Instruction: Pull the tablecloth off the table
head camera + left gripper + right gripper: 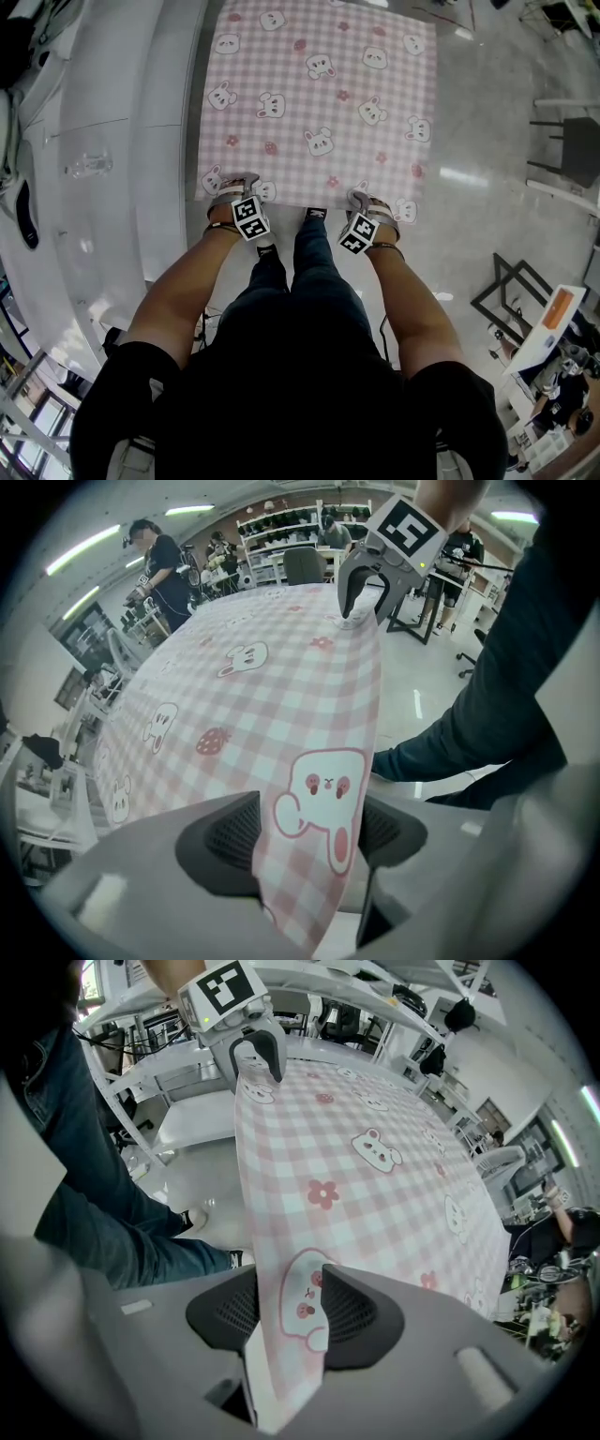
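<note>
Tablecloth (319, 103) of pink-and-white checked fabric, printed with white bears, strawberries and flowers, lies spread flat over the table, hiding it from sight, above a glossy grey floor (487, 178). A person in a black top (281, 394) and blue jeans stands at the cloth's near edge, bare forearms reaching down to it. A bystander in dark clothes (159, 564) stands beyond the far side. The left claw (236, 189), grey with a black-and-white marker cube, is closed on the near edge toward its left end. A fold of cloth bearing a printed bear (319, 803) is pinched between its dark ribbed pads. The right claw (367, 202) is likewise clamped on the same edge toward its right end, with the pads pressing the hem from both sides and another bear (302, 1302) caught between them. Both claws point steeply downward, and the hem runs from one to the other.
</note>
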The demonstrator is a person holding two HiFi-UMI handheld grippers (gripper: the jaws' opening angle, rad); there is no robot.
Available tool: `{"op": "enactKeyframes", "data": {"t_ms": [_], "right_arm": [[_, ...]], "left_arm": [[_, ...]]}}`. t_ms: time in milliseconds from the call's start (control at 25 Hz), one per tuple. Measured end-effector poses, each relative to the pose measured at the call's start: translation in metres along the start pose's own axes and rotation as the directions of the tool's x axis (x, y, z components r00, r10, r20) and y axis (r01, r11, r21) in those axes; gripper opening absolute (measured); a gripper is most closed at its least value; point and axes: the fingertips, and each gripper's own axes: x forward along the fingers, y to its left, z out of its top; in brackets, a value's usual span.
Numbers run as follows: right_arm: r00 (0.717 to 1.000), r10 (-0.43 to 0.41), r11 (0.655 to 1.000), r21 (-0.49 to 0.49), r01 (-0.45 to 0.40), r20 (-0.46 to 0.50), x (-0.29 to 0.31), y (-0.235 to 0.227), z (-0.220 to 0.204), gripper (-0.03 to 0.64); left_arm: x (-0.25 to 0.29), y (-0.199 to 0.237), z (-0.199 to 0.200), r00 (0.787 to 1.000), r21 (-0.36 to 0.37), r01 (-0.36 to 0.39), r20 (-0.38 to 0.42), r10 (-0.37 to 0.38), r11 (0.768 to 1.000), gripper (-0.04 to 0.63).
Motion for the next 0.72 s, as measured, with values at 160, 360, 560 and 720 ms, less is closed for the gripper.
{"op": "enactKeyframes", "data": {"t_ms": [160, 360, 560, 720], "right_arm": [[1.0, -0.001, 1.0, 0.005, 0.001, 0.0, 0.002, 0.001, 0.0, 0.142], [1.0, -0.02, 1.0, 0.024, 0.02, 0.014, -0.007, -0.004, 0.001, 0.043], [1.0, -0.02, 0.999, 0.043, 0.019, 0.02, -0.014, -0.013, 0.005, 0.038], [0.999, -0.028, 0.999, 0.047, 0.028, 0.018, -0.022, -0.016, 0.01, 0.035]], "left_arm": [[-0.005, -0.002, 0.004, 1.0, -0.01, 0.028, 0.011, -0.028, 1.0, 0.209], [-0.008, -0.008, 0.006, 0.998, -0.019, 0.058, 0.0, -0.058, 0.998, 0.126], [-0.016, 0.001, 0.008, 0.998, -0.003, 0.058, 0.0, -0.058, 0.998, 0.032], [-0.025, 0.008, 0.009, 0.998, 0.005, 0.063, 0.007, -0.063, 0.998, 0.011]]}}
